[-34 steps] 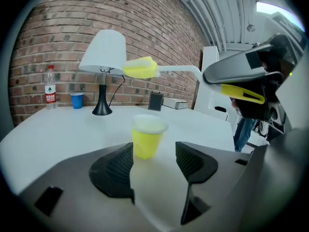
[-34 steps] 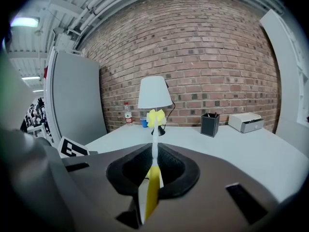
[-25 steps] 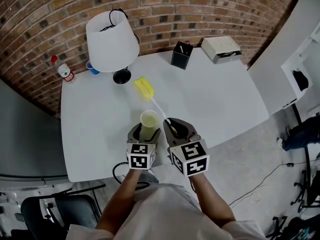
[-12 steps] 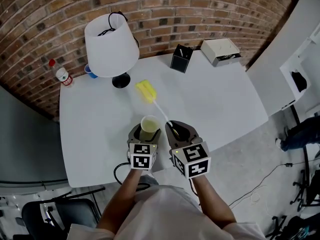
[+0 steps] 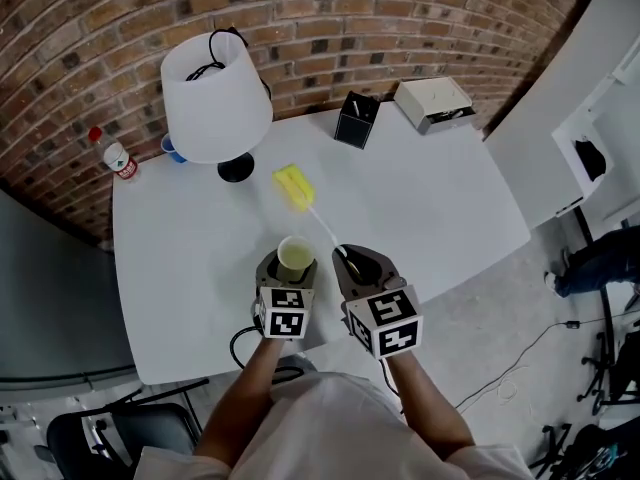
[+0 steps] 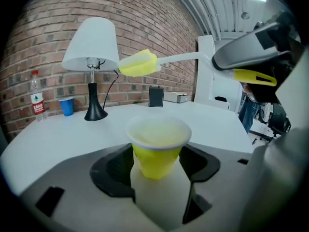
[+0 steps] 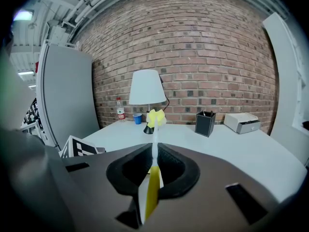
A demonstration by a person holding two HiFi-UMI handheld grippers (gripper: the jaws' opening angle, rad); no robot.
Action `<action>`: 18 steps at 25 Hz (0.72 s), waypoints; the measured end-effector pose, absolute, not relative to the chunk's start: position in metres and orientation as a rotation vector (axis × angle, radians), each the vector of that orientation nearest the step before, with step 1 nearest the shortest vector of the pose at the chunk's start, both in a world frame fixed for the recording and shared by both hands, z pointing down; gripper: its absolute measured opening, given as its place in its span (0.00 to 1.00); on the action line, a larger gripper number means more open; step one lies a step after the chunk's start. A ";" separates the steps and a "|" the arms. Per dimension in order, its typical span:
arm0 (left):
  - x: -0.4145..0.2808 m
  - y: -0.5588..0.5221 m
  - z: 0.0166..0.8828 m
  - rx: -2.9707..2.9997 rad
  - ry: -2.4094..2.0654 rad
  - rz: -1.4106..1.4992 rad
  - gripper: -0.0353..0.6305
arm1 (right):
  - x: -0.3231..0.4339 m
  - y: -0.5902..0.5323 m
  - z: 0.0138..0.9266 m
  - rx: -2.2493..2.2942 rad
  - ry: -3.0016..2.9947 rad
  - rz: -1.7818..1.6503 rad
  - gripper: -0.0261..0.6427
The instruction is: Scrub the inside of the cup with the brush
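Observation:
My left gripper (image 5: 292,265) is shut on a yellow cup (image 5: 295,256) with a white rim, held upright above the white table (image 5: 430,188); the cup (image 6: 157,146) sits between the jaws in the left gripper view. My right gripper (image 5: 350,260) is shut on the handle of a brush (image 5: 318,220). Its yellow sponge head (image 5: 292,187) points away, past the cup and up to its left. In the right gripper view the brush (image 7: 154,144) runs straight out from the jaws. In the left gripper view the sponge head (image 6: 138,65) hangs above and behind the cup, outside it.
A white lamp (image 5: 216,98) stands at the table's far left, with a blue cup (image 5: 171,149) and a water bottle (image 5: 112,155) beside it. A black pen holder (image 5: 356,120) and a white box (image 5: 433,103) sit at the far edge. A brick wall (image 5: 330,28) lies behind.
Both grippers have stayed close together with cup and brush held. The view has shifted a little, so the table things sit slightly further left and up.

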State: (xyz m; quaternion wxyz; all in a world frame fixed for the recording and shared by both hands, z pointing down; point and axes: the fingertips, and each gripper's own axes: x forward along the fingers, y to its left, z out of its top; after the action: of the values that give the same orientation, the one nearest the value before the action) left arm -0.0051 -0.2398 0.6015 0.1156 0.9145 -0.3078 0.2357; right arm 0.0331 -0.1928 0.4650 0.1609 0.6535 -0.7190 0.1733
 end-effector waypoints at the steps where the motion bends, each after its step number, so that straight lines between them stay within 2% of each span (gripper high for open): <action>1: -0.005 -0.240 0.600 2.686 -0.894 0.688 0.51 | 0.032 -0.193 0.464 1.863 -2.055 0.496 0.08; 18: -0.036 -0.262 0.529 2.767 -0.884 0.700 0.50 | 0.017 -0.197 0.425 1.691 -2.094 0.366 0.08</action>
State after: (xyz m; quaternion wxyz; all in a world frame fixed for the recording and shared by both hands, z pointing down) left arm -0.0361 -0.2617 0.5287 0.0769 0.9232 -0.2951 0.2337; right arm 0.0172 -0.1969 0.4249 0.2108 0.6086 -0.7535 0.1316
